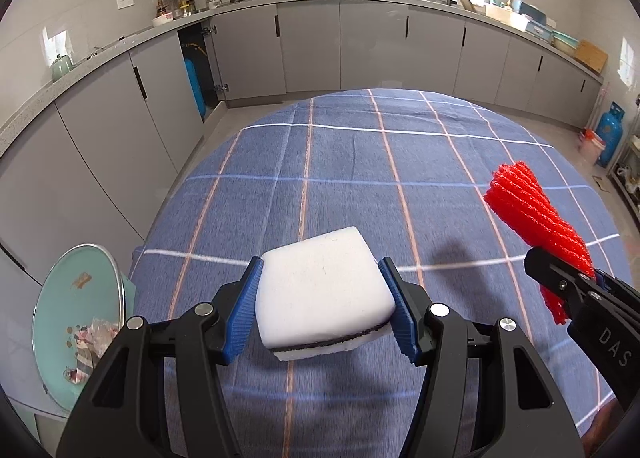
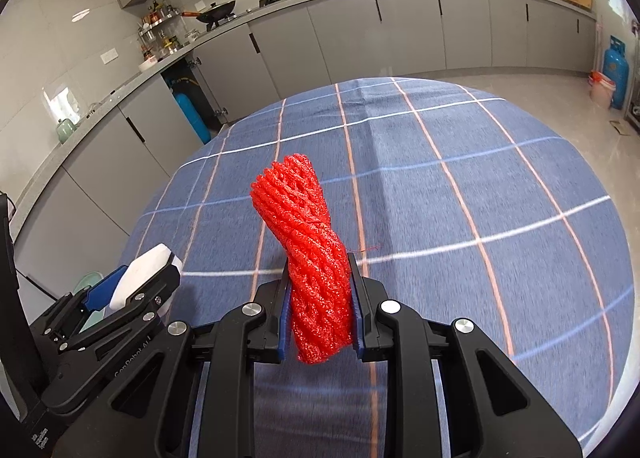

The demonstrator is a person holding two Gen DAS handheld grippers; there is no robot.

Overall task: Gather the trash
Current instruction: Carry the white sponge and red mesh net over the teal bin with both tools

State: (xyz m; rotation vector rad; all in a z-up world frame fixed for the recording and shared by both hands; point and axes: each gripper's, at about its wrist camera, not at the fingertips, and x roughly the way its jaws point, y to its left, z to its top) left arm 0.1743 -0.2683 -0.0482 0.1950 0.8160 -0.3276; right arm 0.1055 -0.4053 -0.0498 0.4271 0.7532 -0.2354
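Note:
My left gripper (image 1: 320,264) is shut on a white sponge block (image 1: 320,302) with a thin dark layer near its underside, held above the blue checked tablecloth (image 1: 360,178). My right gripper (image 2: 319,258) is shut on a twisted red foam net (image 2: 296,198) that sticks up past its fingertips. In the left wrist view the right gripper (image 1: 568,266) and red net (image 1: 532,210) are at the right edge. In the right wrist view the left gripper (image 2: 136,278) and sponge (image 2: 146,266) are at the lower left.
A mint-green bin (image 1: 52,278) with crumpled wrappers inside stands on the floor off the table's left edge. Grey kitchen cabinets (image 1: 312,46) run along the back and left walls. A blue gas cylinder (image 1: 610,130) stands at the far right.

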